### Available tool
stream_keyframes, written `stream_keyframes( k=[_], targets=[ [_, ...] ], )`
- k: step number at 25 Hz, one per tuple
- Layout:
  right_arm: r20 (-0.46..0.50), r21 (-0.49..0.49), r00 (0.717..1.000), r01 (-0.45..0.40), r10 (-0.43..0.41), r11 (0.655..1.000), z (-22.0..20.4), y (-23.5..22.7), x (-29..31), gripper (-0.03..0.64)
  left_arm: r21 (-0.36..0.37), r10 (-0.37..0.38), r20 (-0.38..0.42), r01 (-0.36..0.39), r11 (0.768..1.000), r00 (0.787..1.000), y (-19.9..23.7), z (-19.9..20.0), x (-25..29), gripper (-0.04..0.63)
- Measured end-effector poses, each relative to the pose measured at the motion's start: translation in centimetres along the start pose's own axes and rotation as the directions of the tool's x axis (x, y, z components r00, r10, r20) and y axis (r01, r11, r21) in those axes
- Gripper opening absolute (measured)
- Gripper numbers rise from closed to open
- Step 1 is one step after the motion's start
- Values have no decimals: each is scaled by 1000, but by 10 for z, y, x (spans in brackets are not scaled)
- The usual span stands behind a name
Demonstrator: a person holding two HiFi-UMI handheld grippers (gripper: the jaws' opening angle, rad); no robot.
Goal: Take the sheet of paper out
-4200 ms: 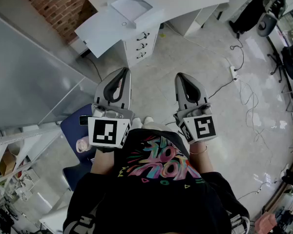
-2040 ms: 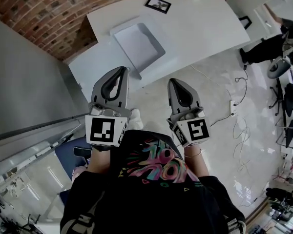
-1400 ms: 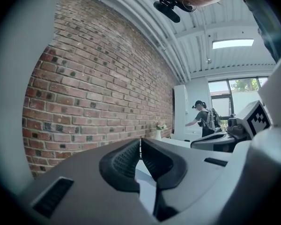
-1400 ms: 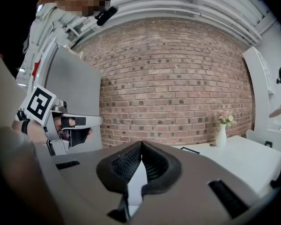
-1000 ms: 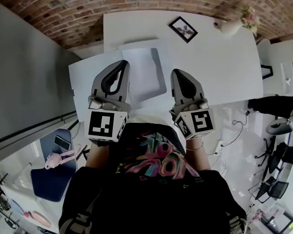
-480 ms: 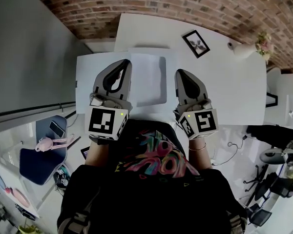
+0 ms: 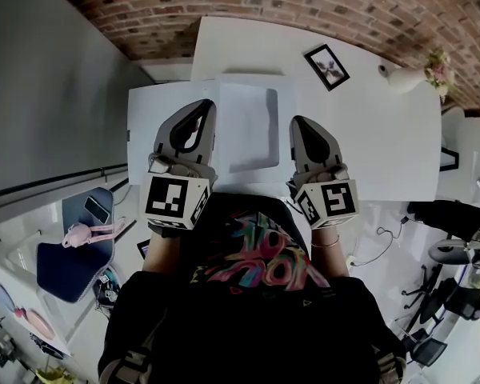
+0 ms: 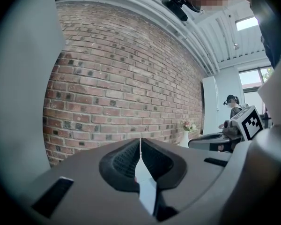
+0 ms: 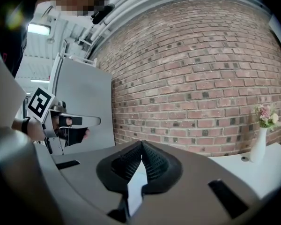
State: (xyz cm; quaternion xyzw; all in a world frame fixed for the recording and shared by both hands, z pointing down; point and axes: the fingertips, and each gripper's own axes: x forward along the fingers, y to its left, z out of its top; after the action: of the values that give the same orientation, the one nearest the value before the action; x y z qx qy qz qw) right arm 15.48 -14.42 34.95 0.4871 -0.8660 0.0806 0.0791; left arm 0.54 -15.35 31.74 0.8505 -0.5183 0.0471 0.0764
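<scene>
A white sheet of paper (image 7: 246,117) lies flat in a shallow white tray (image 7: 282,128) on a white table (image 7: 384,150), straight ahead of me. My left gripper (image 7: 202,104) hovers over the tray's left edge, jaws shut with nothing between them; its tips meet in the left gripper view (image 8: 140,142). My right gripper (image 7: 301,122) hangs just right of the tray, also shut and empty, its tips (image 9: 141,144) touching. Both point roughly level toward the brick wall (image 8: 122,88). The paper does not show in either gripper view.
A framed picture (image 7: 326,66) and a white vase with flowers (image 7: 402,77) stand on the table's far right. A grey panel (image 7: 48,94) rises on the left, with a blue chair (image 7: 64,258) below it. Office chairs and cables are at the far right.
The table and tray have swung round in the head view and now sit more squarely ahead. Both grippers keep about the same place beside the tray and stay shut.
</scene>
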Motion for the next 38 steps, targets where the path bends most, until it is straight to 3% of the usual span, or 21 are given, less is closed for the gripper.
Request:
stream_keyframes(
  k=[10, 13, 18, 25, 31, 33, 38],
  targets=[
    [-25, 16, 1000, -1, 1, 1000, -13, 3, 2, 18, -84, -73, -38, 69, 994, 997, 0, -26, 1, 32],
    [-36, 19, 999, 0, 0, 1000, -18, 3, 3, 18, -113, -104, -61, 96, 989, 993, 1, -37, 2, 113],
    [-53, 9, 999, 2, -2, 1000, -26, 6, 6, 18, -220, -162, -108, 135, 966, 981, 5, -69, 6, 142],
    [-95, 38, 996, 5, -1, 999, -45, 8, 9, 18, -340, -240, -207, 160, 927, 948, 10, -128, 22, 152],
    [-185, 68, 983, 18, -5, 997, -70, 9, 14, 18, -416, -269, -279, 136, 899, 922, 12, -174, 33, 152],
    [-168, 70, 986, 10, 1, 998, -72, 8, 19, 18, -440, -278, -303, 125, 889, 912, 13, -189, 38, 153],
    [-192, 87, 981, 18, -1, 996, -80, 9, 21, 18, -516, -329, -386, 94, 851, 862, 11, -235, 46, 164]
  ],
)
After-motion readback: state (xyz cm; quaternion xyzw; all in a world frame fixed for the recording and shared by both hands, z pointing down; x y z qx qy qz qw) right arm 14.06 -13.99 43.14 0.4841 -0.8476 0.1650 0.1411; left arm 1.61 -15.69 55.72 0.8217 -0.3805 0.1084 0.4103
